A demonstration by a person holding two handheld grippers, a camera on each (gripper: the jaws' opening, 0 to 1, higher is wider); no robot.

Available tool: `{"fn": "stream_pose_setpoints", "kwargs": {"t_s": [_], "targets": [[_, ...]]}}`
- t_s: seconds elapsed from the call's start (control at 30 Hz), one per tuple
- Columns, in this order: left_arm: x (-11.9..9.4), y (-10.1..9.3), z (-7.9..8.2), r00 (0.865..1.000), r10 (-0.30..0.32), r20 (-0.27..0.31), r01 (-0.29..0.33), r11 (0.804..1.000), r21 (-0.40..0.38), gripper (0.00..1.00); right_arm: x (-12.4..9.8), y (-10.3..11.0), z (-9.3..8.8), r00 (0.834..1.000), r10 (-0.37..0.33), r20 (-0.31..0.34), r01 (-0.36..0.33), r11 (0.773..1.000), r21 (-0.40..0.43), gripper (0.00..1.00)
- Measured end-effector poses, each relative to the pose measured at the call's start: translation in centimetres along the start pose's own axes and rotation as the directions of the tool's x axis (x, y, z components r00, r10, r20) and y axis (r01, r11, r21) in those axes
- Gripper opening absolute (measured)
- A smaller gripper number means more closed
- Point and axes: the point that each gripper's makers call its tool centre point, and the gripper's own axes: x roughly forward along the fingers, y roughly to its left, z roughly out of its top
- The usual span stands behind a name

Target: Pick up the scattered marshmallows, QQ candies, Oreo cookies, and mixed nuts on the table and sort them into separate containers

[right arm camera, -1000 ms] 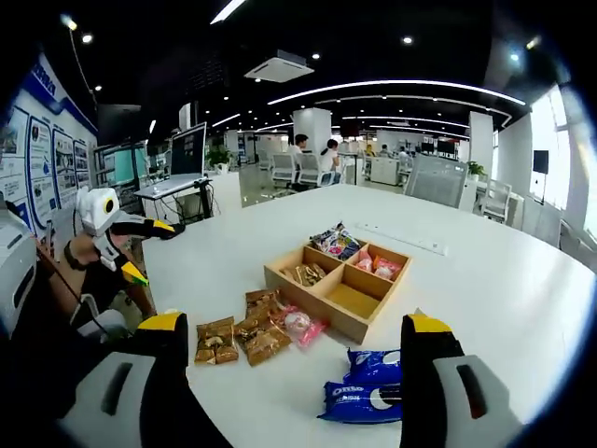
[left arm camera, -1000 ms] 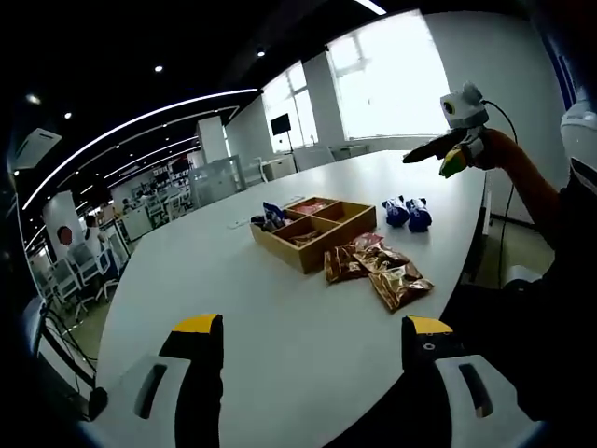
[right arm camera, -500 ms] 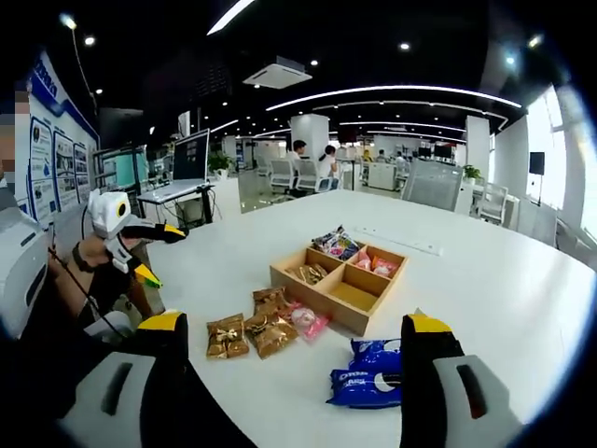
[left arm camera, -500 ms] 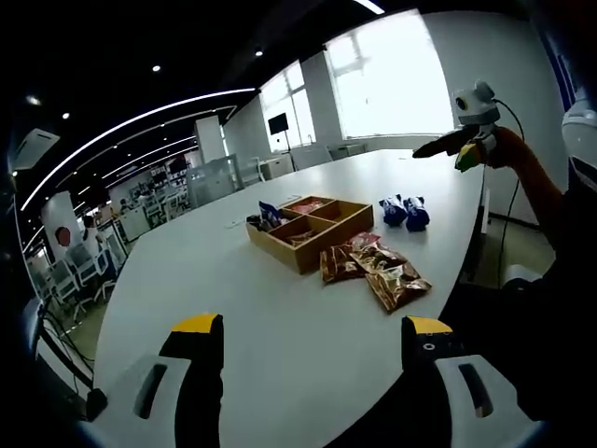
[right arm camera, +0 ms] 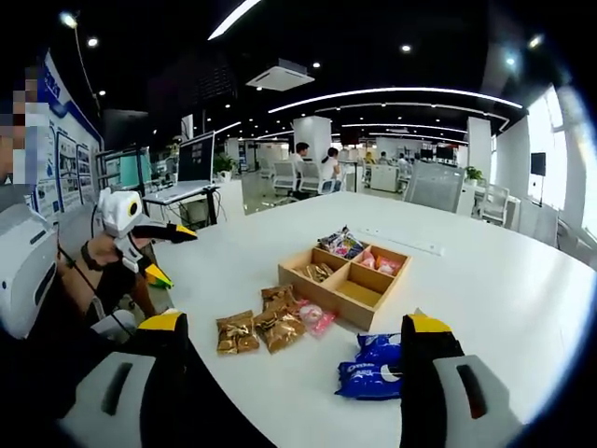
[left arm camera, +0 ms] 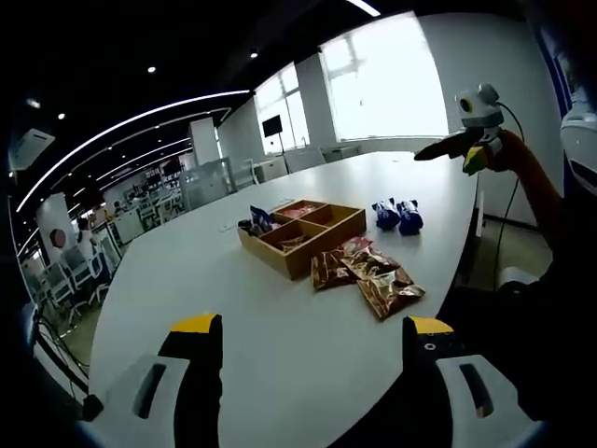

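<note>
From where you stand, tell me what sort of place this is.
Most likely a large open-plan office. The long white table carrying the wooden tray stands among rows of desks with monitors and office chairs, with people seated at work under long ceiling light strips and big windows.

Tabletop [right arm camera: 485, 280]: smooth white, faint sheen. Ahead of my right claw [right arm camera: 291, 350], divided box [right arm camera: 347, 285] of pale bare wood, matt. Nut packets [right arm camera: 261, 329]: crinkled brown-gold foil, glossy. Oreo packs [right arm camera: 375, 366]: shiny blue plastic wrap. Claw tips yellow, matt.
</note>
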Motion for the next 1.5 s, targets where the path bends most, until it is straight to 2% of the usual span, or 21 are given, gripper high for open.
{"fn": "stream_pose_setpoints", "kwargs": {"t_s": [0.5, 0.57, 0.7, 0.93, 1.07, 1.2, 1.5], "targets": [[1.6, -1.0, 0.5, 1.000, -0.024, 0.015, 0.024, 1.000, -0.013, 0.83, -1.5, -0.2, -0.4, 1.000, -0.024, 0.004, 0.024, 1.000, 0.006, 0.90], [2.1, -0.9, -0.1, 1.000, -0.013, -0.019, 0.012, 0.999, -0.039, 0.83, -1.6, -0.2, -0.5, 1.000, -0.025, 0.002, 0.025, 1.000, 0.006, 0.90], [3.1, -1.2, -0.4, 0.999, -0.010, -0.036, 0.009, 0.999, -0.041, 0.82, -1.6, -0.3, -0.6, 1.000, -0.027, 0.001, 0.027, 1.000, 0.007, 0.90], [5.1, -3.3, -0.7, 0.997, -0.063, -0.054, 0.060, 0.997, -0.055, 0.79, -1.7, -0.3, -0.9, 1.000, -0.027, -0.006, 0.027, 1.000, 0.009, 0.89], [5.8, -4.1, -0.3, 0.996, -0.085, -0.036, 0.083, 0.994, -0.065, 0.73, -1.6, -0.4, -0.9, 1.000, -0.027, -0.009, 0.027, 1.000, 0.009, 0.89], [6.9, -4.9, 0.2, 0.994, -0.111, -0.019, 0.109, 0.991, -0.076, 0.74, -1.6, -0.4, -1.0, 1.000, -0.026, -0.009, 0.026, 1.000, 0.013, 0.89], [8.4, -6.4, -0.1, 0.988, -0.151, -0.029, 0.148, 0.986, -0.077, 0.74, -1.9, -0.5, -1.2, 1.000, -0.028, -0.010, 0.029, 0.999, 0.015, 0.89]]}}
